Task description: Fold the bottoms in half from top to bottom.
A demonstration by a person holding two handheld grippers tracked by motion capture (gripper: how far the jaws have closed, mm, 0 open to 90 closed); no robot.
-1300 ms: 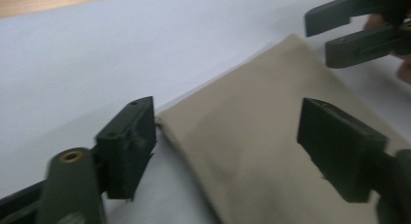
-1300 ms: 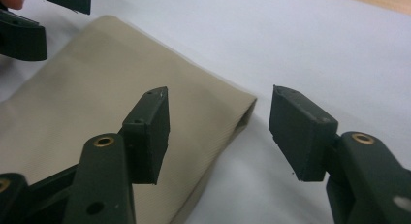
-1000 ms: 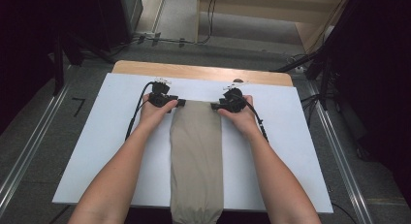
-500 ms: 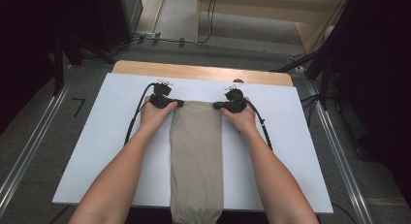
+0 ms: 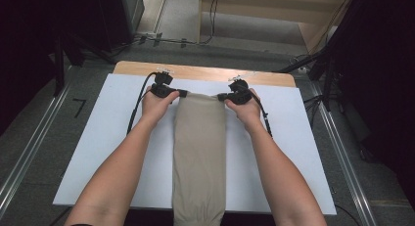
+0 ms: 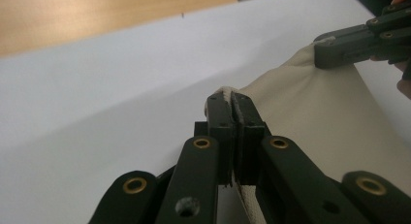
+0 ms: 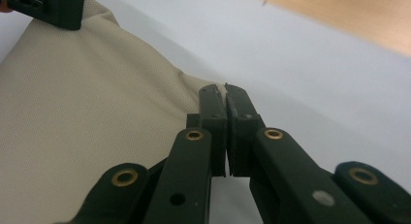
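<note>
Both grippers pinch beige cloth corners (white board beneath).

Both forearms outstretched, left gripper and right gripper clamped, jaws facing inward

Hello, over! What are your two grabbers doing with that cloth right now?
Left gripper shut on cloth, far left corner. Right gripper shut on far right corner. Cloth lies long on white board, near end overhanging. Nothing in the way.
</note>
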